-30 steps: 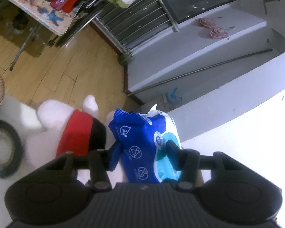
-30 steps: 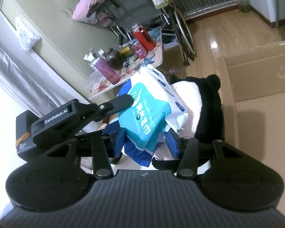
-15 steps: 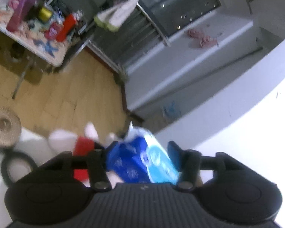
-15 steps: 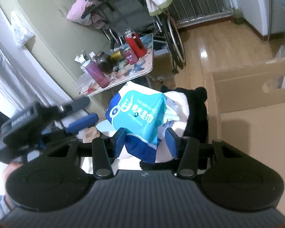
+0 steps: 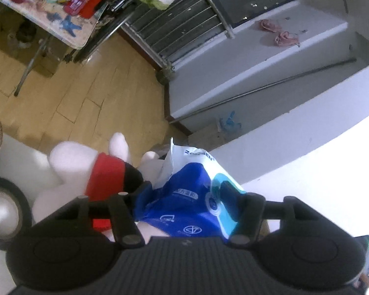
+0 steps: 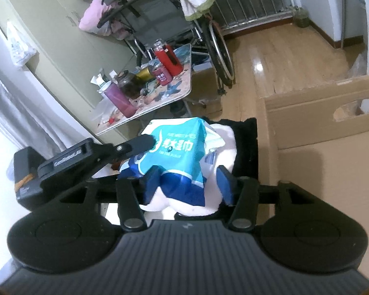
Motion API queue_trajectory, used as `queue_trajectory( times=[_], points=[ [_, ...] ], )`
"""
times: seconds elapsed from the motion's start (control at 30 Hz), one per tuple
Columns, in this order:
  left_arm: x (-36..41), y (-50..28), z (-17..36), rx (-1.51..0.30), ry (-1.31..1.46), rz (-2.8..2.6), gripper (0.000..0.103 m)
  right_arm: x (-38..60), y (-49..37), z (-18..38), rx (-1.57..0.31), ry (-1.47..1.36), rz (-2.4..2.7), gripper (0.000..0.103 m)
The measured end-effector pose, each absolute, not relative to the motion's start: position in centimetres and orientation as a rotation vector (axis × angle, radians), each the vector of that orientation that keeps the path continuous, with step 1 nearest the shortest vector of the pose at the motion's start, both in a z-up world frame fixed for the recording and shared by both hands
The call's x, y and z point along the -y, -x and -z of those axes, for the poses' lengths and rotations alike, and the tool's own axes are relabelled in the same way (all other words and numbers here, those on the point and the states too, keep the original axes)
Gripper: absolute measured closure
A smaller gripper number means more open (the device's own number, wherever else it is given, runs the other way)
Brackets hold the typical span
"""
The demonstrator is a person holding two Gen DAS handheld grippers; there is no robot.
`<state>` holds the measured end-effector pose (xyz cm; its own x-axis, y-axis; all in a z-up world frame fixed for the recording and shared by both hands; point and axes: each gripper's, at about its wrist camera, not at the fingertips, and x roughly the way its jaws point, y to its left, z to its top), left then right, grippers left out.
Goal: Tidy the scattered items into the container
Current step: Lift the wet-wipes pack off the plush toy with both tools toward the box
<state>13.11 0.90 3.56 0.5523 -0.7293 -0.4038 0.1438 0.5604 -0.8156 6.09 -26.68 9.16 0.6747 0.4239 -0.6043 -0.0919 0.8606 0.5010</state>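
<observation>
Wipes pack [image 5: 192, 204] sits over a white surface [image 5: 319, 184], wooden floor [image 5: 86, 98] beyond. Left claw [image 5: 184, 194] pinches it; right claw [image 6: 189, 179] is half open around it and a plush toy [image 6: 223, 152].

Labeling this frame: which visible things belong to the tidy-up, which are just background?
Job items:
wet wipes pack, gripped by left gripper
right gripper, around the pack, grip unclear
plush toy
cardboard box
tape roll

Background:
folding table
red bottle
wheelchair
cabinet
</observation>
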Motion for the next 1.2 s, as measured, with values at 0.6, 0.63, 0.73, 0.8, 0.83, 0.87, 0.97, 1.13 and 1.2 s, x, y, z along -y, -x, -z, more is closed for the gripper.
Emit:
queue_trajectory(
  times=[0.6,0.63,0.73,0.8,0.83,0.87,0.97,1.13,1.2],
  points=[
    [-1.8,-11.3,-4.3,-0.781,0.836,0.647,0.049,25.4,-6.2,-10.1,-0.773,-0.458,-0.395,0.057],
    [-1.6,-11.1,-5.0,-0.769,0.809,0.658,0.049,25.7,-5.9,-10.4,-0.768,-0.47,-0.405,0.057],
    [-0.4,-10.1,-7.3,-0.738,0.729,0.696,0.049,27.0,-4.8,-11.6,-0.762,-0.495,-0.428,0.057],
    [0.8,-9.4,-8.5,-0.728,0.713,0.724,0.049,28.1,-3.8,-12.8,-0.751,-0.491,-0.431,0.057],
    [1.5,-9.1,-9.1,-0.717,0.703,0.743,0.05,28.7,-3.2,-13.3,-0.744,-0.488,-0.43,0.057],
    [2.2,-8.7,-9.7,-0.71,0.696,0.759,0.05,29.4,-2.5,-14.0,-0.737,-0.482,-0.429,0.057],
    [4.4,-7.7,-11.3,-0.694,0.674,0.81,0.049,31.6,-0.4,-15.7,-0.713,-0.464,-0.419,0.057],
    [9.2,-6.0,-13.2,-0.696,0.604,0.909,0.049,35.5,3.7,-17.5,-0.68,-0.454,-0.358,0.057],
    [11.4,-5.4,-13.6,-0.706,0.56,0.955,0.049,37.0,5.6,-17.5,-0.676,-0.461,-0.323,0.056]
  ],
)
